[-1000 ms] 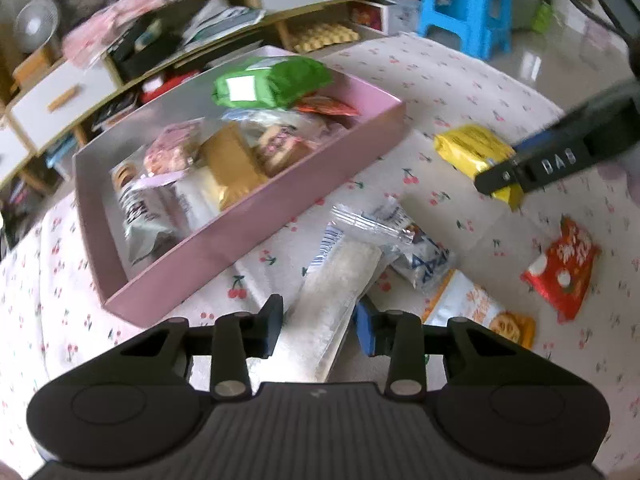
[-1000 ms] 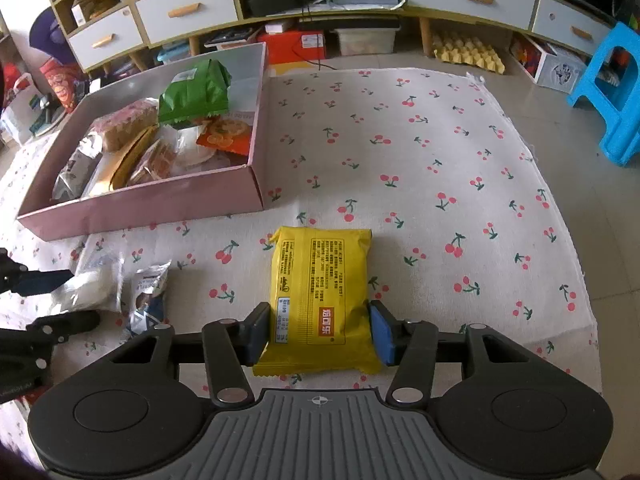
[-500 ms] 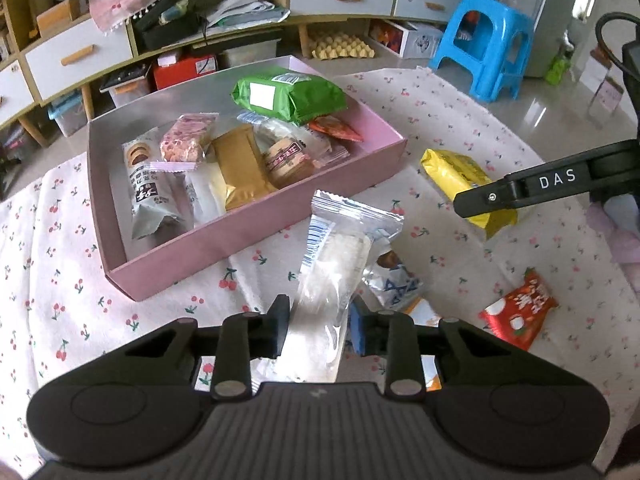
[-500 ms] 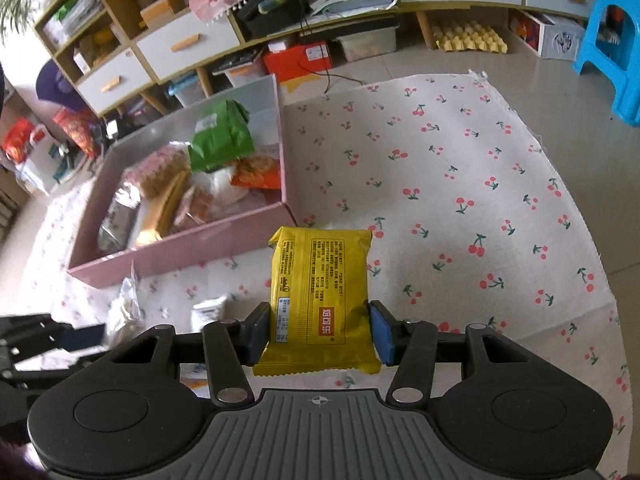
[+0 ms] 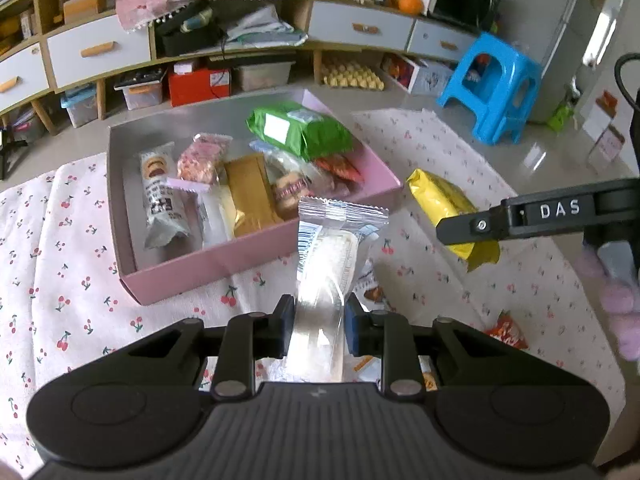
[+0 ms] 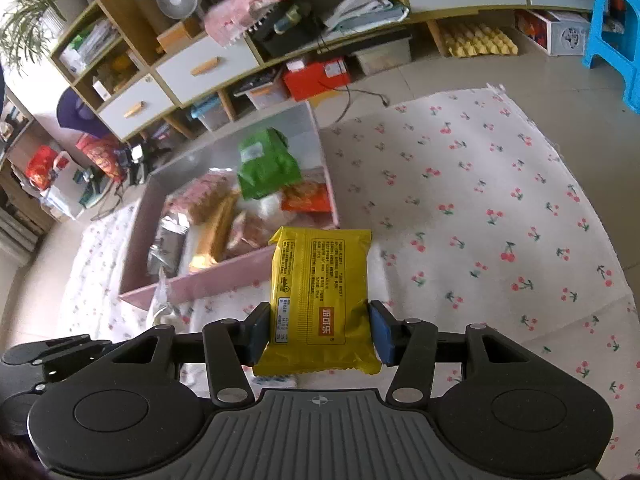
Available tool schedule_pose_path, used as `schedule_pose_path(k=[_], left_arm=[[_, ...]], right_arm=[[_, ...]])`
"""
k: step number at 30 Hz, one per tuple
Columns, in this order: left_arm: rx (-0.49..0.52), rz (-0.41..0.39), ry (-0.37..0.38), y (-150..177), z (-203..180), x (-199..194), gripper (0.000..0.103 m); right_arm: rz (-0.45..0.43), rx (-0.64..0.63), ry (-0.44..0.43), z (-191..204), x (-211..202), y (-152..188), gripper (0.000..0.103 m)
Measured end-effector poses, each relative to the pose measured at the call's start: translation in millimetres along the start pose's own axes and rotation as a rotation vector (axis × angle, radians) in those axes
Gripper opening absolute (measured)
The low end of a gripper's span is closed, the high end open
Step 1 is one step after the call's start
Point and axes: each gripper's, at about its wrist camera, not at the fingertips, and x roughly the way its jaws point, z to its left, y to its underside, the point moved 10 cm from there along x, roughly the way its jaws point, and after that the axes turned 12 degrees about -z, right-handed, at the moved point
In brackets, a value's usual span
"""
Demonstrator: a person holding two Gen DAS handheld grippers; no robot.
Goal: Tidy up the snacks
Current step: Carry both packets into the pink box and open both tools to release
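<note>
With both sets of jaws clamped tight, the left gripper [image 5: 316, 322] pinches a clear packet [image 5: 326, 276] and the right gripper [image 6: 318, 334] squeezes a yellow packet [image 6: 320, 296], both lifted off the cherry-print cloth [image 6: 480, 220]. Just beyond them sits the pink box [image 5: 224, 260], already pretty full of snacks, green bag [image 5: 298, 130] at the back. An orange packet [image 5: 506, 330] lies loose on the cloth.

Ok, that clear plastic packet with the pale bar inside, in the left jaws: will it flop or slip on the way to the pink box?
The clear plastic packet with the pale bar stands up straight from the left gripper, so the bar probably stiffens it. The glossy film may be slippery. Its crimped top looks thin and likely bends against the pink cardboard box.
</note>
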Motion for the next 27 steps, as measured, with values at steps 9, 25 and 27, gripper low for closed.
schedule_pose_path(k=[9, 25, 27], left_arm=[[-0.131, -0.082, -0.021, -24.3, 24.4, -10.7, 0.023], [-0.283, -0.13, -0.22, -64.2, 101.3, 15.3, 0.023], [-0.295, -0.13, -0.235, -69.7, 106.5, 22.2, 0.023]], right_arm=[[-0.051, 0.109, -0.041, 23.5, 4.0, -14.8, 0.051], [-0.122, 0.191, -0.145, 79.4, 56.4, -50.3, 0.051], [-0.12, 0.192, -0.158, 87.2, 66.9, -57.3, 0.051]])
